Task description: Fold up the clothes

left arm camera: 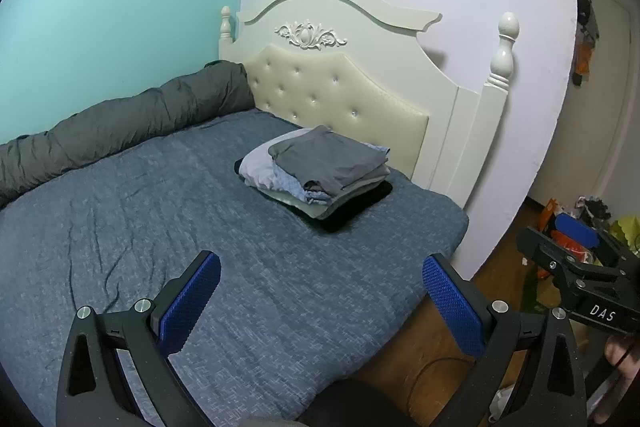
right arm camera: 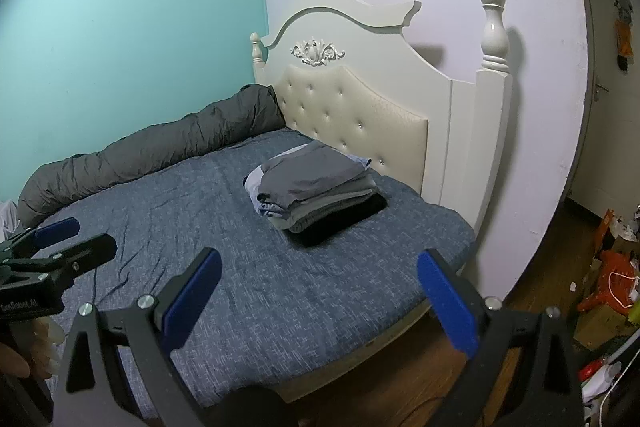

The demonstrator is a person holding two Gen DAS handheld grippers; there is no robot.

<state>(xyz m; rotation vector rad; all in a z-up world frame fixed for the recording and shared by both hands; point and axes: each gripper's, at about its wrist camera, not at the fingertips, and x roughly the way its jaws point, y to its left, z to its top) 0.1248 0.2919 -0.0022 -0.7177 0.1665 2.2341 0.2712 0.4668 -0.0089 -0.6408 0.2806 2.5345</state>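
With both hand-held grippers spread and empty, left and right hover over the bed; the folded clothes stack sits well ahead near the headboard. No loose garment shows; likely find one next, gripping its corners evenly.

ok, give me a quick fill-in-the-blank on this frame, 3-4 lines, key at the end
1. The folded stack sits on the bed near the ____.
2. Both the left tool and the right tool are ____ and hold nothing.
3. The top garment of the stack is ____ in colour.
4. The rolled duvet lies along the ____ wall.

Missing words: headboard; open; grey; turquoise
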